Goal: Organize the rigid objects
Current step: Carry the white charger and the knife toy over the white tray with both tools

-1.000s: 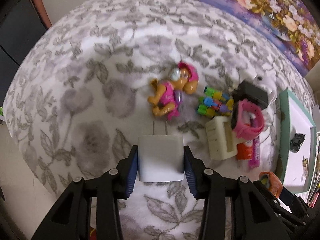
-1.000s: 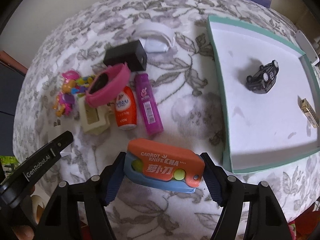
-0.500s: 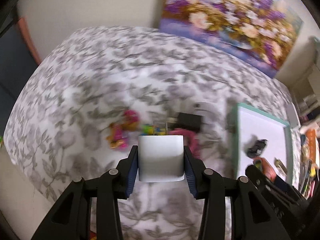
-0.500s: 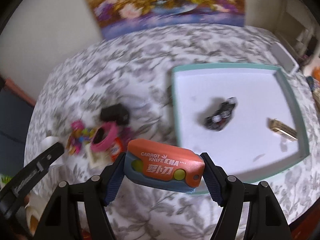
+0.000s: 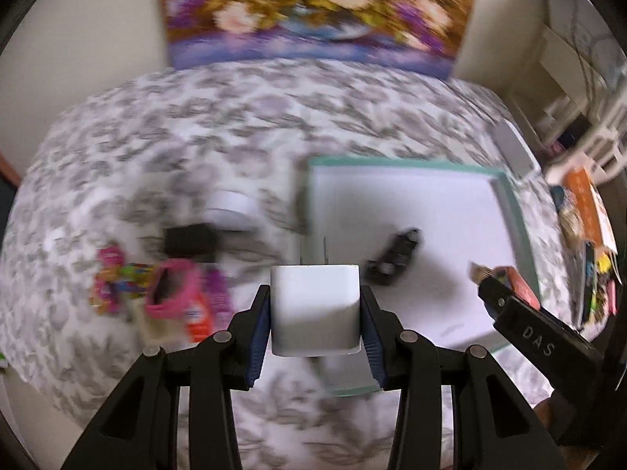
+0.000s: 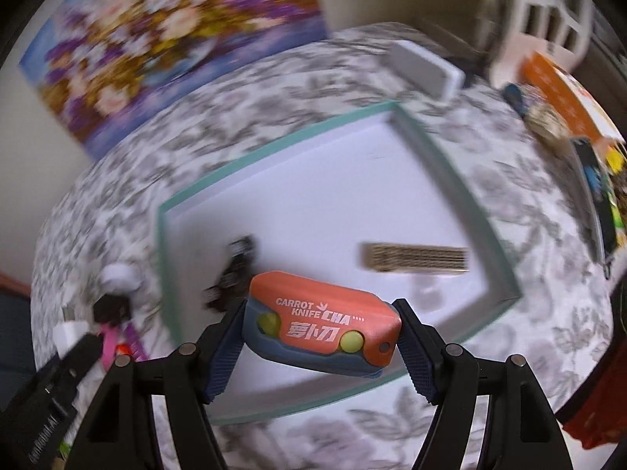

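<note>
My left gripper (image 5: 315, 309) is shut on a white plug charger (image 5: 315, 305), prongs pointing away, held above the near left edge of the teal-rimmed white tray (image 5: 517, 215). My right gripper (image 6: 321, 337) is shut on an orange and blue carrot knife toy (image 6: 325, 325), held over the near part of the same tray (image 6: 270, 145). Inside the tray lie a black toy car (image 5: 395, 260) (image 6: 233, 274) and a gold bar-shaped piece (image 6: 415, 258). The right gripper's finger (image 5: 521, 325) shows at the right of the left wrist view.
Left of the tray on the floral cloth (image 5: 196, 125) lie a pink wristband (image 5: 172, 290), a black adapter (image 5: 190, 241), a pink figure (image 5: 107, 274), tubes and a white roll (image 5: 231, 205). A flower painting (image 5: 313, 11) leans at the back. Clutter and a white shelf (image 6: 548, 11) stand at the right.
Both grippers have swung to the right from the toy pile to over the tray and risen a little, each keeping its object. The views have rolled and blurred.
</note>
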A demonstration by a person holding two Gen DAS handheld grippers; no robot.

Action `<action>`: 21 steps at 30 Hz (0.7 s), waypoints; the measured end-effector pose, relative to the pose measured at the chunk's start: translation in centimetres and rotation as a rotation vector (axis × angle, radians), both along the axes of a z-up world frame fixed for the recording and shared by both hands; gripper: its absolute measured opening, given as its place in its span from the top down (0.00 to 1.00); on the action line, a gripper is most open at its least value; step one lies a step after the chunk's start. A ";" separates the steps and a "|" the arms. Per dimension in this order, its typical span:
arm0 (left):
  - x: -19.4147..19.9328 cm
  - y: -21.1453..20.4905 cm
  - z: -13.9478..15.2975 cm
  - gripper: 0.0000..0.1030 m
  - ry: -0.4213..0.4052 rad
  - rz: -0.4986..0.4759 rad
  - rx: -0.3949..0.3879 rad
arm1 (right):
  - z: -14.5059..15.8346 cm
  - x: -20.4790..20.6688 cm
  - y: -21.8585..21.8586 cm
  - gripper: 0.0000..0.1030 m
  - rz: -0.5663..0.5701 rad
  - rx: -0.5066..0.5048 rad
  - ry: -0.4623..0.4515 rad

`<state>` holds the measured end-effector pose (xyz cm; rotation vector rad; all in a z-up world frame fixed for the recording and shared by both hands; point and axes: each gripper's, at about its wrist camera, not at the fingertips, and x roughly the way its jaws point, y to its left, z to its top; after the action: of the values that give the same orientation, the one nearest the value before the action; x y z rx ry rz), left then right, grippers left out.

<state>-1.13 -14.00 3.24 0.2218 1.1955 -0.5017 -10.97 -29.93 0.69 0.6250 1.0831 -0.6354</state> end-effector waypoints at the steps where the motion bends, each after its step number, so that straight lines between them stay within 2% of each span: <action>1: -0.3 -0.7 -0.4 0.57 0.003 -0.015 0.006 | 0.0 -0.2 -0.5 0.27 -0.008 0.002 0.000; 4: -1.4 -2.7 -1.7 0.57 0.009 -0.056 0.030 | -0.2 -1.0 -1.9 0.27 -0.035 0.011 0.002; 8: -2.2 -4.1 -3.5 0.57 0.060 -0.089 0.041 | -0.5 -1.7 -3.0 0.27 -0.062 0.007 0.016; 21: -2.7 -4.7 -6.3 0.57 0.083 -0.114 0.114 | -3.3 -1.2 -3.0 0.27 -0.051 0.030 0.117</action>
<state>-3.83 -18.74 -3.04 0.3711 1.2986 -0.5472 -12.20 -32.97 -2.63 0.6489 1.1901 -0.7077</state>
